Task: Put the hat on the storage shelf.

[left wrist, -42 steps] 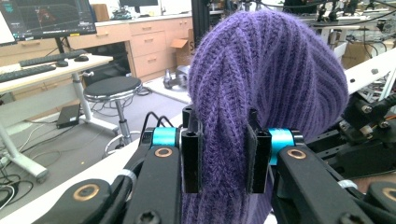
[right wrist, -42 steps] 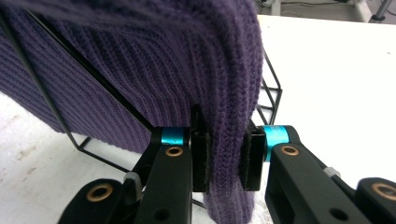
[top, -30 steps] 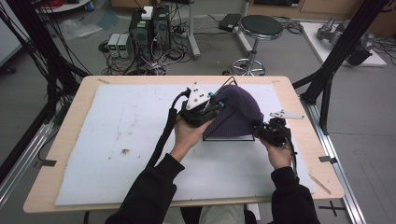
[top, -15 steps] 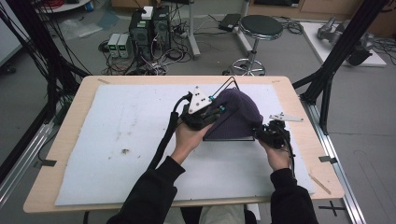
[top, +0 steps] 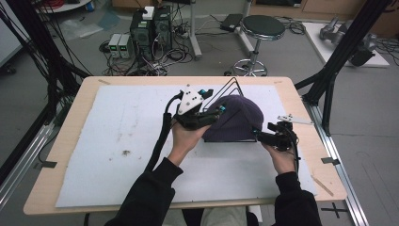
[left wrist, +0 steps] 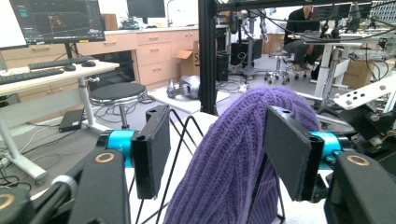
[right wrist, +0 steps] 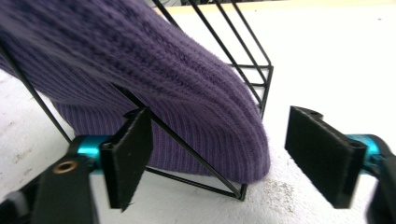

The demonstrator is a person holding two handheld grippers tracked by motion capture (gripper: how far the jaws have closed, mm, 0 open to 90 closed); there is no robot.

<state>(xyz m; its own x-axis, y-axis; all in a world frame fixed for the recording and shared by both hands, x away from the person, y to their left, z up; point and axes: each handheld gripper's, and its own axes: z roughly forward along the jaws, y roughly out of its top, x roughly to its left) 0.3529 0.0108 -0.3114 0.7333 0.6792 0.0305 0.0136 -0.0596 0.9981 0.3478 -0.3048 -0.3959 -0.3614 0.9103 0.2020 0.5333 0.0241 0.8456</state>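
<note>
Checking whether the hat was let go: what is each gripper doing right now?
Left gripper: jaws just opening, purple hat between them, not pinched.
Right gripper: jaws just opening, holding nothing.

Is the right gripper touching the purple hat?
Apart. In the right gripper view the right gripper has just been opening: both pads stand clear of the purple hat, white table surface visible beside the hat's edge.
</note>
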